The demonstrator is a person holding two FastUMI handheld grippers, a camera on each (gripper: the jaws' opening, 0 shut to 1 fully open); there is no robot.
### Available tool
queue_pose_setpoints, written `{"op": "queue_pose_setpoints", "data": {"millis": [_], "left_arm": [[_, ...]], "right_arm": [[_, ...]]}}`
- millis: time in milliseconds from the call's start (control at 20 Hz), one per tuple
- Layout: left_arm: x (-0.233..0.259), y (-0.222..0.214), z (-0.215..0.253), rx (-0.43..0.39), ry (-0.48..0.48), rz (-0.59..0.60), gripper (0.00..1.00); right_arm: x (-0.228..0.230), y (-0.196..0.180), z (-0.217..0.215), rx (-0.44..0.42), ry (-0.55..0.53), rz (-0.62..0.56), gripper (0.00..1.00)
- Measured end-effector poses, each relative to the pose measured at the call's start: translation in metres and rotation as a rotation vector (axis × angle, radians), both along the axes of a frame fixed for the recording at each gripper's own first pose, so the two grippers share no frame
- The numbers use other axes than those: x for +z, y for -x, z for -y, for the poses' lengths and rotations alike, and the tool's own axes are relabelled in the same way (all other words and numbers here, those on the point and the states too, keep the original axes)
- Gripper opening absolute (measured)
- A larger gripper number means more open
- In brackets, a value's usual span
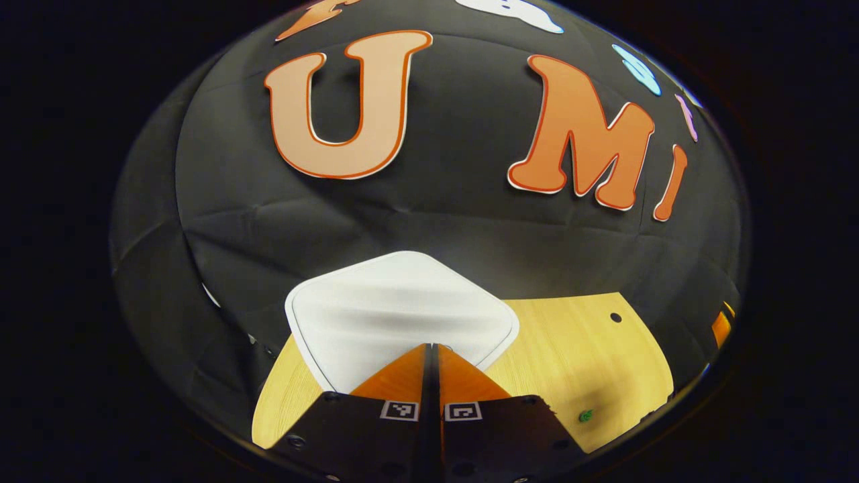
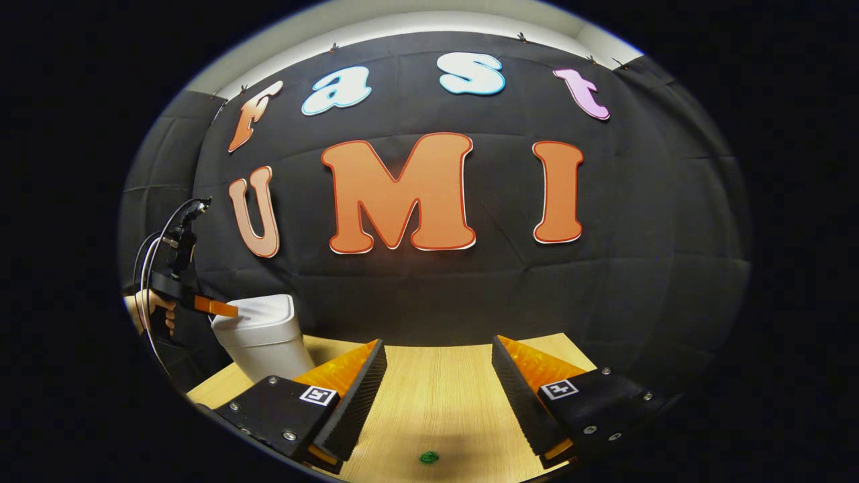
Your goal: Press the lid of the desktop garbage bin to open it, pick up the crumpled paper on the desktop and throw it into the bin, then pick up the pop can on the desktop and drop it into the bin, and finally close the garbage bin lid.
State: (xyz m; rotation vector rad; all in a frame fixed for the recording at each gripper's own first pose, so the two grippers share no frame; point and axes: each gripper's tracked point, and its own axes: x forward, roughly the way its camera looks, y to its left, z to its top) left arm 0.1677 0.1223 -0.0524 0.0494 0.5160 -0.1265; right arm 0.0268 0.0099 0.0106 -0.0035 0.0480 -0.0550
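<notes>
The left gripper [image 1: 430, 349], fingers together, hovers at the white bin's lid [image 1: 402, 308], probably to press it. Right of the bin [image 2: 262, 335], the right gripper [image 2: 436, 382] waits spread apart above the table [image 2: 443, 389].

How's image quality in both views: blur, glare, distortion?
Left gripper view: bin lid smeared by motion blur, table sharp, wall lines bowed by fisheye. Right gripper view: sharp throughout, soft glare on the bin, table edge curved, light dimming toward the rim.
</notes>
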Motion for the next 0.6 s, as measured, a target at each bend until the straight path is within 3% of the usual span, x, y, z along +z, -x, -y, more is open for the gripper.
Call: {"op": "queue_pose_setpoints", "data": {"millis": [150, 350, 600], "left_arm": [[-0.0066, 0.0035, -0.0013, -0.009, -0.027, -0.029, 0.0], [-0.0138, 0.0075, -0.0022, 0.01, 0.034, -0.04, 0.0], [-0.0109, 0.0067, -0.002, -0.006, 0.039, -0.013, 0.0]], "right_arm": [[-0.0011, -0.0006, 0.0016, -0.004, 0.011, -0.004, 0.94], [-0.0021, -0.0012, 0.0023, -0.006, -0.015, -0.003, 0.94], [-0.0009, -0.0003, -0.0006, 0.006, -0.019, -0.003, 0.94]]}}
